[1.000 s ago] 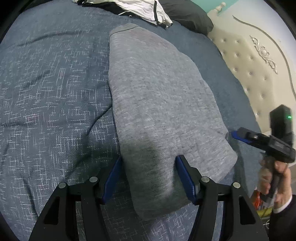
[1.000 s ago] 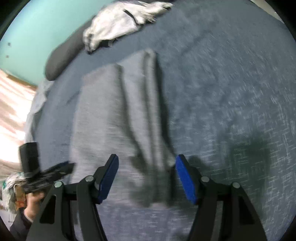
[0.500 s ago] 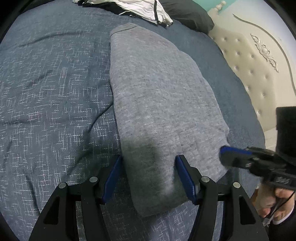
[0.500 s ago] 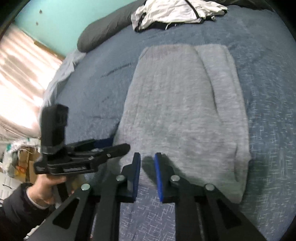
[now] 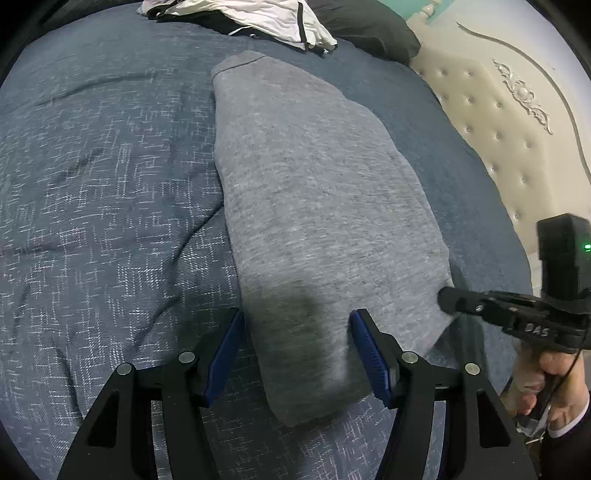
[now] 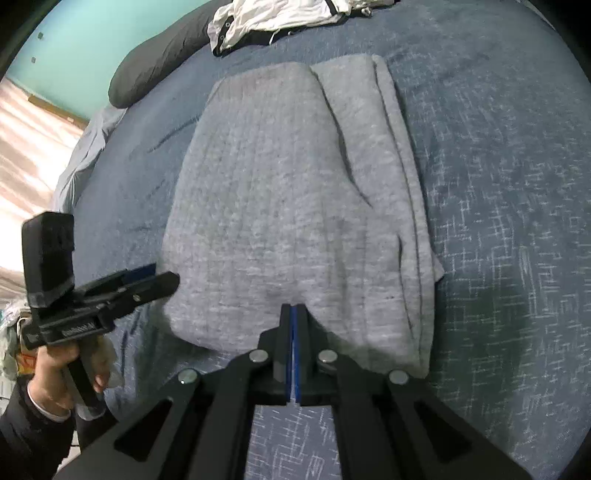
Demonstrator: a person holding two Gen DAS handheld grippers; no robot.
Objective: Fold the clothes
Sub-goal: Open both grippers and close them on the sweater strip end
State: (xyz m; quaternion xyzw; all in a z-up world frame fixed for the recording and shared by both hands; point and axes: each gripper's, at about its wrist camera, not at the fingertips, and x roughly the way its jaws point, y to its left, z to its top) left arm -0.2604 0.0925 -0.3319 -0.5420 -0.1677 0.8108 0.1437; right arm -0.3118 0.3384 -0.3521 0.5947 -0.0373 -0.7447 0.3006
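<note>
A grey garment [image 5: 314,206], folded into a long strip, lies on the blue bedspread [image 5: 92,184]. My left gripper [image 5: 295,325] stands open astride the strip's near end, with one pad beside the left edge and the other over the cloth. In the right wrist view the same garment [image 6: 277,192] shows its layered folds on the right. My right gripper [image 6: 293,308] is shut, its tips over the cloth's near edge where small creases meet. From the left wrist view the right gripper [image 5: 445,297] touches the strip's right edge. The left gripper [image 6: 162,280] shows at the strip's left corner.
A white and black pile of clothes [image 5: 266,18] and a dark pillow [image 5: 369,29] lie at the far end of the bed. A cream tufted headboard [image 5: 498,129] runs along the right. A person's hand [image 6: 55,376] holds the left gripper's handle.
The right gripper's jaws went from wide apart to shut, and it moved in to the garment's edge. The left gripper stayed open in place.
</note>
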